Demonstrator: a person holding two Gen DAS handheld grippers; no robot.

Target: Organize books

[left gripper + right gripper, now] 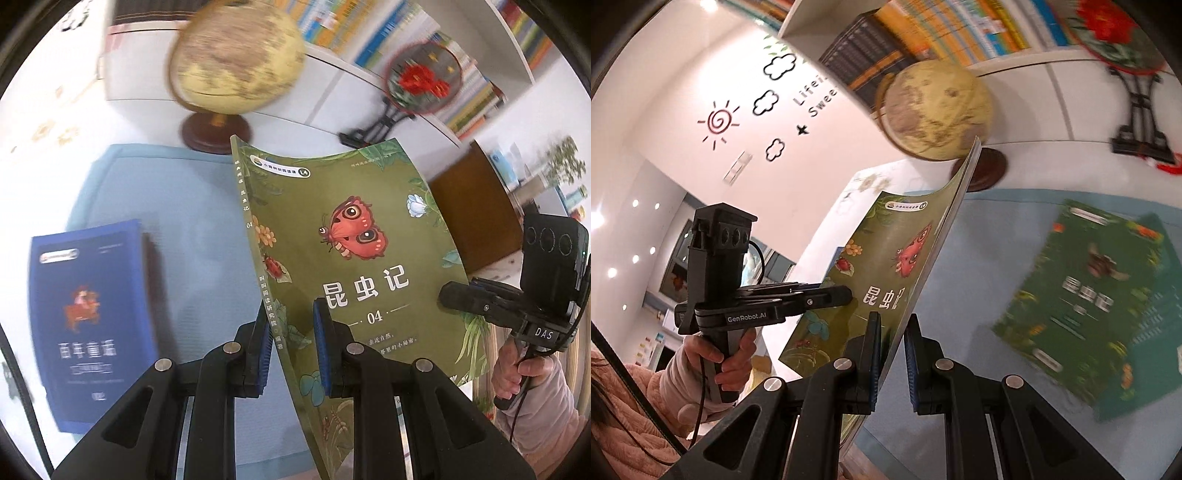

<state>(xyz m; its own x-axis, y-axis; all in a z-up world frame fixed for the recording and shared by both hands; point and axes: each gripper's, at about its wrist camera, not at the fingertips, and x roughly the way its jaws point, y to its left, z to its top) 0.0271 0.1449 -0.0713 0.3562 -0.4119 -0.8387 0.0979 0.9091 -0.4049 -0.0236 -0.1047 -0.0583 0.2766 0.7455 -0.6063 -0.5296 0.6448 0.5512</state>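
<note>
An olive-green book (351, 236) with a red butterfly on its cover is held up off the table, its cover bowed. My left gripper (291, 332) is shut on it at the spine, close to the lower end. My right gripper (894, 325) is shut on the opposite page edge (934, 240). Each gripper appears in the other's view: the right one (452, 297) at the book's right edge, the left one (844, 295) against the cover. A blue book (88, 317) lies flat on the light blue mat (192, 206). A dark green book (1082, 295) lies flat on the mat too.
A yellowish globe (236, 62) on a brown base stands behind the mat. A round red-flower fan on a black stand (421, 79) is to its right. Full bookshelves (945, 33) run along the back. A person's hands (735, 358) hold both gripper handles.
</note>
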